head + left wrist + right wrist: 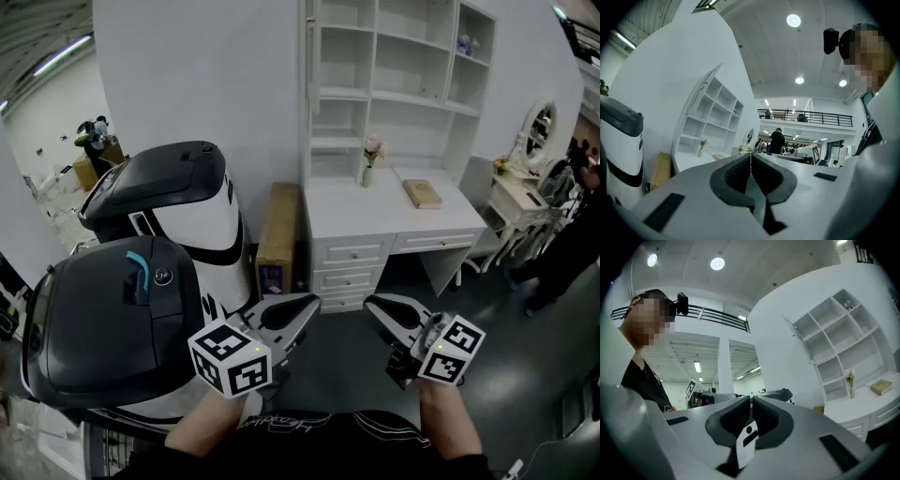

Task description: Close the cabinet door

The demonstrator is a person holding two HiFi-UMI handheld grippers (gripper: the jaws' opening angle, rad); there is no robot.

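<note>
L gripper [305,306] is low in front of the person, jaws together, nothing btwn them. R gripper [376,306] is beside it, jaws likewise together, empty. Both are well apart from the white cabinet [394,56]. Cabinet door [307,66] is at the shelves' left edge, prob. swung out, seen edge-on from the head view. Vase [368,174] & book [423,193] are on the desk [375,211] below.

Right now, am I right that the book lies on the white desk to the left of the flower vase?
Not quite: the book lies on the white desk to the right of the flower vase, as the head view shows.
</note>
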